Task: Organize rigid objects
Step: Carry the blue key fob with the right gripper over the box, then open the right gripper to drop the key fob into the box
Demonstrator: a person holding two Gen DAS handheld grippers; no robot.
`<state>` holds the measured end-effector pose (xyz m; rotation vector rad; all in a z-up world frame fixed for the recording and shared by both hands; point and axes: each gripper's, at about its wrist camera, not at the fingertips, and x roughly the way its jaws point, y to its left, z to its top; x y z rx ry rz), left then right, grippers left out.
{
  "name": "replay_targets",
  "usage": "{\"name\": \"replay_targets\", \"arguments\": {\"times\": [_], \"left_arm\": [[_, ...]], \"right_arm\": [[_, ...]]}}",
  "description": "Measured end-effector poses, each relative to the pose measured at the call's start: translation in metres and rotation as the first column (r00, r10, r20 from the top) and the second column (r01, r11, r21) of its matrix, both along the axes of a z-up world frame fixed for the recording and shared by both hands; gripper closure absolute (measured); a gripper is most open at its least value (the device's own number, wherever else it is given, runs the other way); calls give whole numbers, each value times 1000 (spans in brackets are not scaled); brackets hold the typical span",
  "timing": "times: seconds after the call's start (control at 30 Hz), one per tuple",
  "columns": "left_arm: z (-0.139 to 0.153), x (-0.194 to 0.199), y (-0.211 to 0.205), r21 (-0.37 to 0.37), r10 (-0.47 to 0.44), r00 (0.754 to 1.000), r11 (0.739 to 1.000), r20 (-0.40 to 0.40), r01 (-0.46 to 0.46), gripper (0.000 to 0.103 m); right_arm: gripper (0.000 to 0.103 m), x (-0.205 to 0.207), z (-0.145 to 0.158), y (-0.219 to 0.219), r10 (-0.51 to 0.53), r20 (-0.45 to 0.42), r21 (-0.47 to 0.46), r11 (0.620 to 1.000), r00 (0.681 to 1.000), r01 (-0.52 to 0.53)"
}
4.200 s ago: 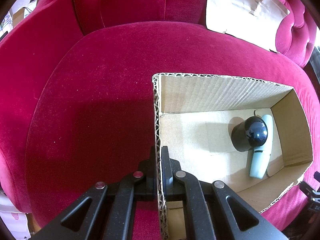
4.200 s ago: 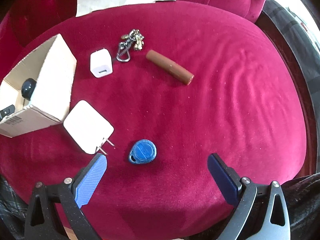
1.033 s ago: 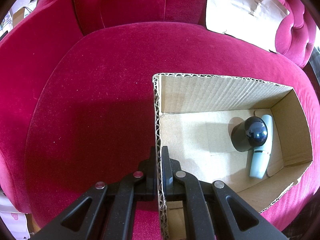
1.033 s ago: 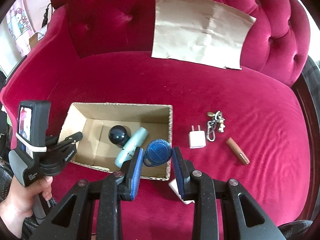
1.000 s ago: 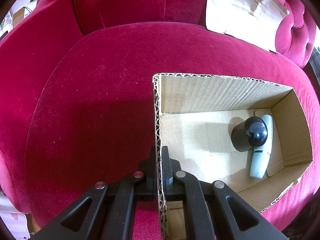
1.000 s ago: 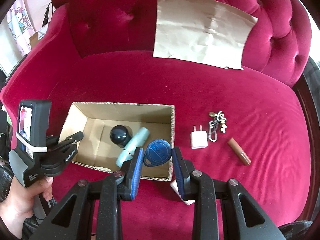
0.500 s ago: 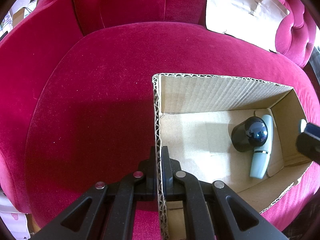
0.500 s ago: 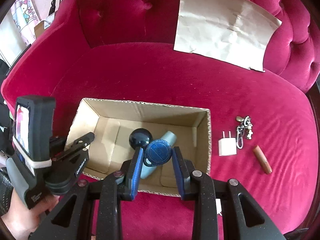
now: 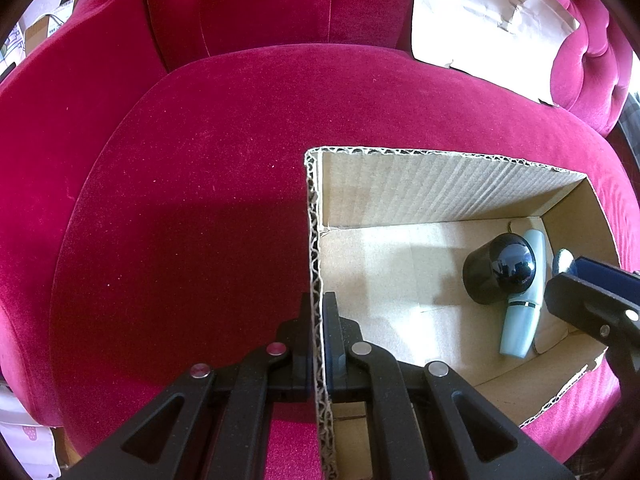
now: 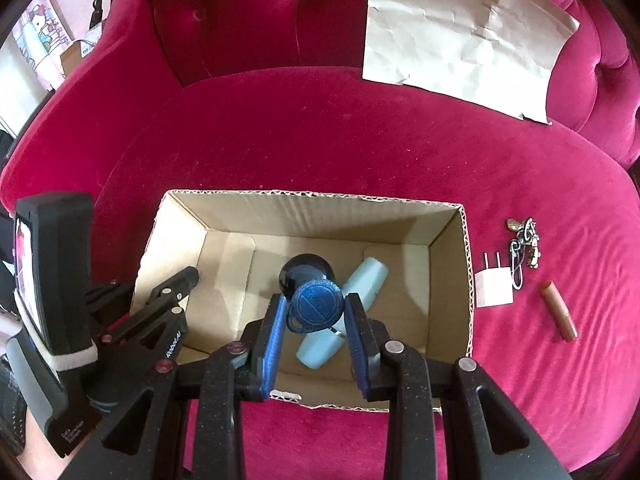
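Right tongs [image 10: 316, 312] are clamping the blue tag [image 10: 316, 307] and are now hanging over the open cardboard box [image 10: 466, 264], having carried it in from beside the box edge a second ago. Left tongs [image 9: 316, 320] are pinching the box's near wall together, steadying it as before. Inside are lying a black ball-shaped knob [image 10: 306, 274] and a pale blue tube [image 10: 352, 300]. Outside, on the red sofa [image 10: 320, 140], a white plug [image 10: 494, 286], keys [image 10: 524, 240] and a brown stick [image 10: 559, 316] are waiting. Judging by this, the tag is ready for release.
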<state>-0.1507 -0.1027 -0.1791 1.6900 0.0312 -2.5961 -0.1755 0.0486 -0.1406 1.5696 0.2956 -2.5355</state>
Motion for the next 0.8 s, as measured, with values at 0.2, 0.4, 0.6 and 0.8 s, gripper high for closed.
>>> {"name": "replay_targets", "arguments": {"times": [0.2,0.4,0.6,0.8], "left_arm": [[0,-1,0,-1,-1,1000,1000,0,1,99],[0,0,0,0,0,1000,1000,0,0,99],[0,0,0,-1,-2,1000,1000,0,2,99],[0,-1,0,-2,-2,1000,1000,0,2,99]], "right_arm": [[61,-1,2,-2,-4,-2,-8,1000,1000,4],[19,0,9,-2,-17,-46,4,1000,999,17],[2,-2,9,0,-34,-56,15,999,998,34],[0,-1,12,1,-32,-69,13,999,997,33]]}}
